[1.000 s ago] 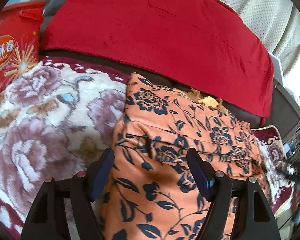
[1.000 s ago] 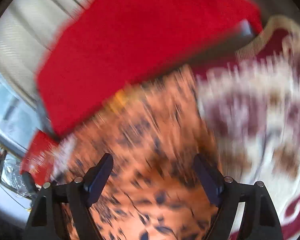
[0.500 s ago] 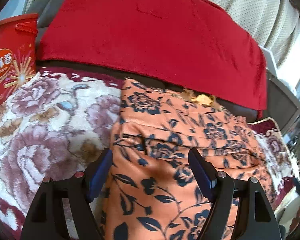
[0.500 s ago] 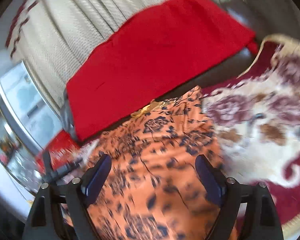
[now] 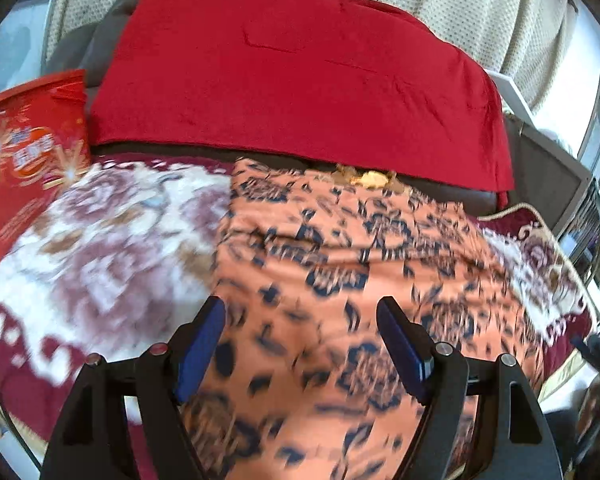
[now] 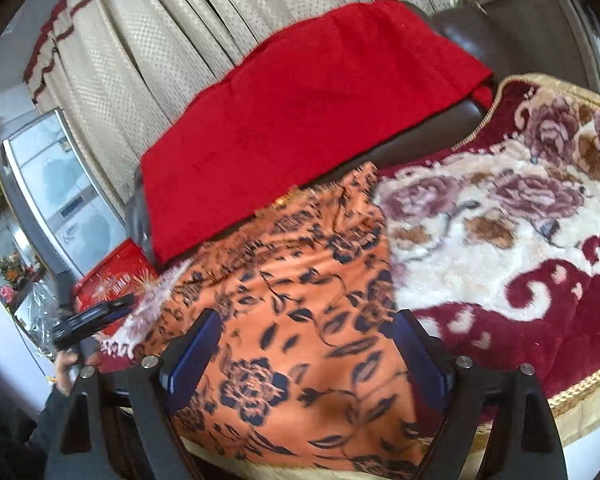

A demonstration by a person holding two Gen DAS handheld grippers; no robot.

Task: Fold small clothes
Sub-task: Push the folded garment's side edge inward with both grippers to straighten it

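Note:
An orange garment with dark blue flowers (image 5: 340, 288) lies spread flat on a flowered plush blanket (image 5: 112, 240); it also shows in the right wrist view (image 6: 300, 312). My left gripper (image 5: 302, 312) is open and empty, above the garment's near left part. My right gripper (image 6: 306, 326) is open and empty, above the garment's near right part. The left gripper also shows at the lower left of the right wrist view (image 6: 88, 320), beside the garment's left edge.
A red cloth (image 5: 300, 80) drapes over the dark sofa back behind the garment. A red printed bag (image 5: 24, 152) stands at the left on the blanket. Beige curtains (image 6: 160, 40) hang behind. The blanket's gold-trimmed edge (image 6: 580, 392) runs along the front right.
Both grippers have drawn back and up from the garment, so more of it and the room shows. The garment lies as before. Both stay open.

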